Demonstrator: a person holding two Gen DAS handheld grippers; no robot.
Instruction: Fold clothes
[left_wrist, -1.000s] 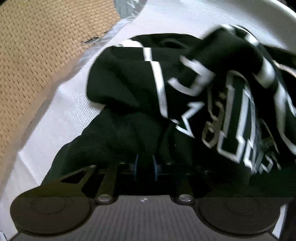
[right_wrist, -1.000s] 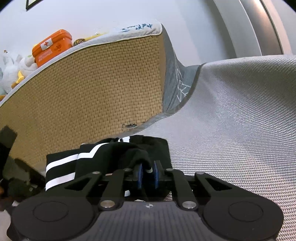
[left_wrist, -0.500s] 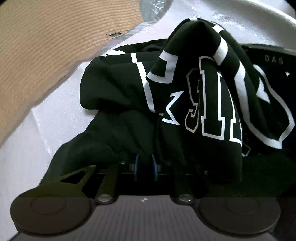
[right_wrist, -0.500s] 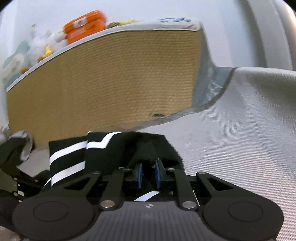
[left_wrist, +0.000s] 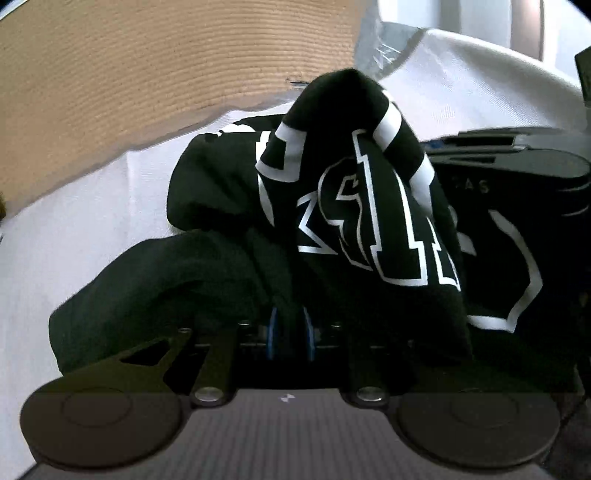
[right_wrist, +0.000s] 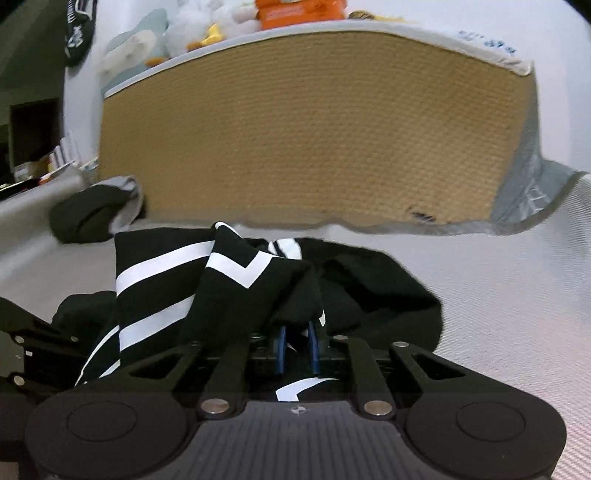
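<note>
Since a second ago the black shirt (left_wrist: 369, 206) has bunched up higher, its white block lettering now tented toward the woven tan panel (left_wrist: 147, 74). Soft knit lies on ribbed grey fabric (right_wrist: 517, 277). Left gripper (left_wrist: 290, 332) pinches shirt cloth; right gripper (right_wrist: 297, 345), closing, also clamps it.

1 black garment (left_wrist: 258, 266), 2 claws, 1 orange case (right_wrist: 299, 11), 1 mattress (right_wrist: 295, 129).
</note>
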